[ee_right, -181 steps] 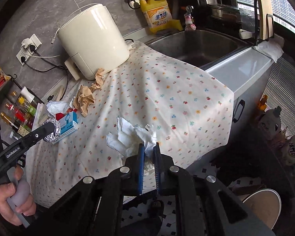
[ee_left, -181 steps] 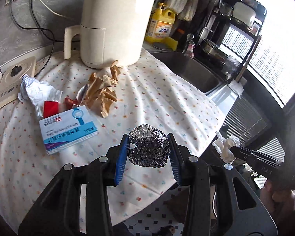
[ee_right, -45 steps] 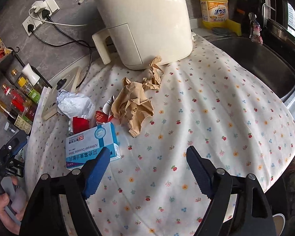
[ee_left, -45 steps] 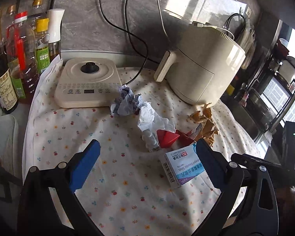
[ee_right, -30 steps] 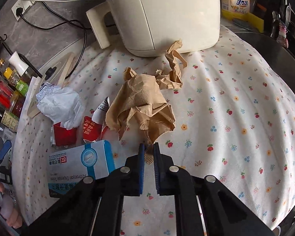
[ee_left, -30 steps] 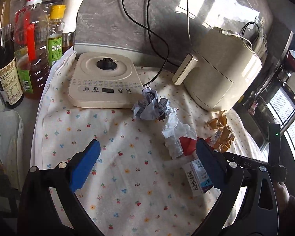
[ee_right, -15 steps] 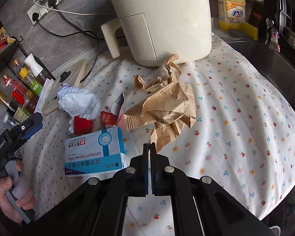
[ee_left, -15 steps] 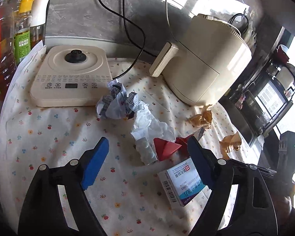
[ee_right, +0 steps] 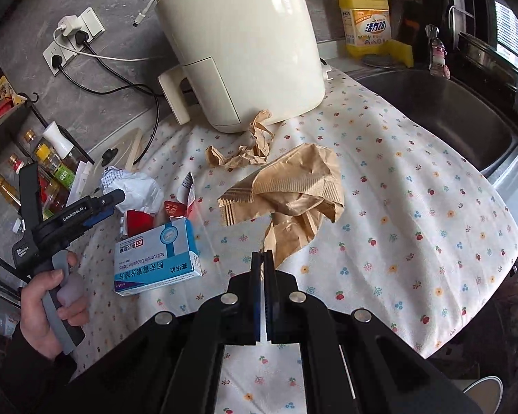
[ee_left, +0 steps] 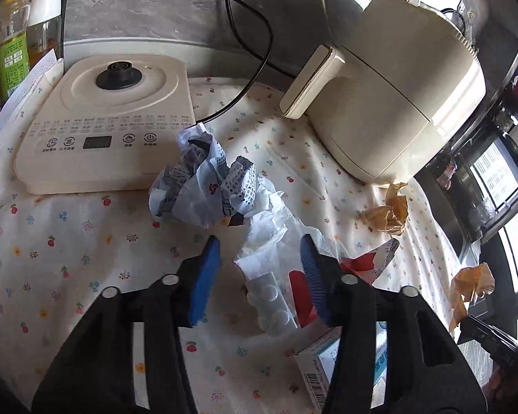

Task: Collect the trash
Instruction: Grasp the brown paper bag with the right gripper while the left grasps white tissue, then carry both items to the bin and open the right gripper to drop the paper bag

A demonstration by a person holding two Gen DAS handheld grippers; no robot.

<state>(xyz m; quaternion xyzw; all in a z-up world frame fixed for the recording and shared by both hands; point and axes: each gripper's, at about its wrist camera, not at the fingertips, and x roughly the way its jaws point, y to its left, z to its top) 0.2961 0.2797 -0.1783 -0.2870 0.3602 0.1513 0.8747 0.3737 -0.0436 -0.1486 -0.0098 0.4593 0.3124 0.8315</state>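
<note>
My right gripper (ee_right: 263, 253) is clamped on the brown paper (ee_right: 293, 189), which hangs lifted at frame centre above the flowered cloth (ee_right: 414, 207). My left gripper (ee_left: 260, 258) has just been closing; its blue pads straddle the white wrapper (ee_left: 269, 238) at lower centre without pressing it. The blue box (ee_right: 155, 255) lies lower left, beside the red packet (ee_right: 140, 220).
</note>
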